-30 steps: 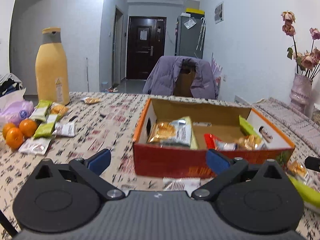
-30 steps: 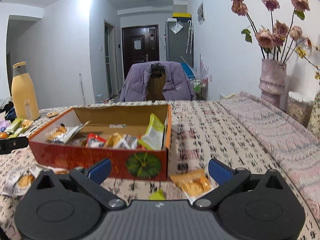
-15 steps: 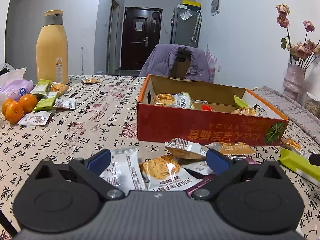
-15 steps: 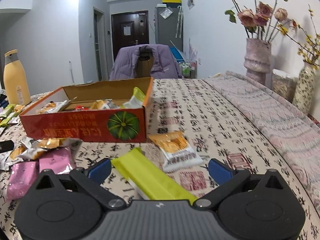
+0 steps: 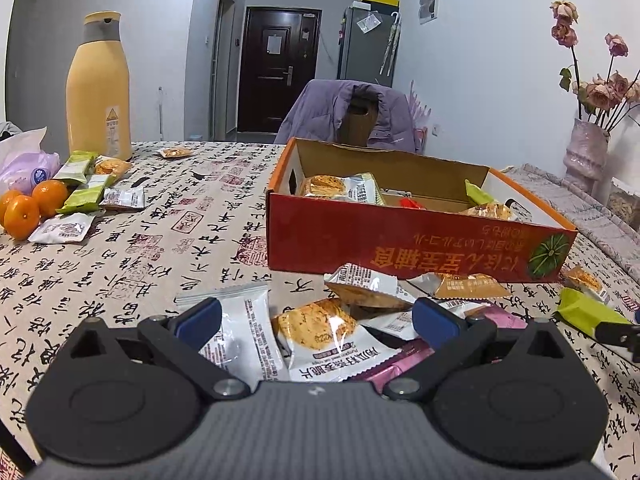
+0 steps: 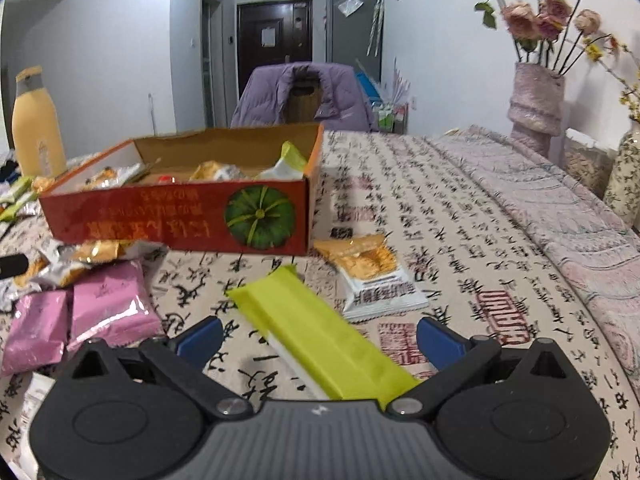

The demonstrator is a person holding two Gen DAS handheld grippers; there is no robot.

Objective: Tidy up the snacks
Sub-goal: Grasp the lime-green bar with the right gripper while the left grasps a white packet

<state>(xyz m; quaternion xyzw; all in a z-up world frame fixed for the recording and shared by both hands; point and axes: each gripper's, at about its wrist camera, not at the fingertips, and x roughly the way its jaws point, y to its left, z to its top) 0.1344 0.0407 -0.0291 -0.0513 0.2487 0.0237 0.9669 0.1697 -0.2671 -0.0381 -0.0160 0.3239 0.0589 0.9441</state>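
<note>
Straddling a green packet (image 6: 320,340), right claw (image 6: 318,338) spread wide.

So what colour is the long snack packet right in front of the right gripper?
Lime green, clearest in the right wrist view.

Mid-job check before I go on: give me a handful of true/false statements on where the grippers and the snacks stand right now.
1. Both the left gripper and the right gripper are open. True.
2. The right gripper is clamped on the long green packet. False: the packet lies on the tablecloth between the open fingers, not gripped.
3. The red box already holds several snacks. True.
4. The two pink packets are inside the box. False: they lie on the tablecloth in front of it.
5. A cookie packet lies between the left gripper's fingers. True.
6. The oranges sit to the right of the box. False: they are far to its left.
</note>
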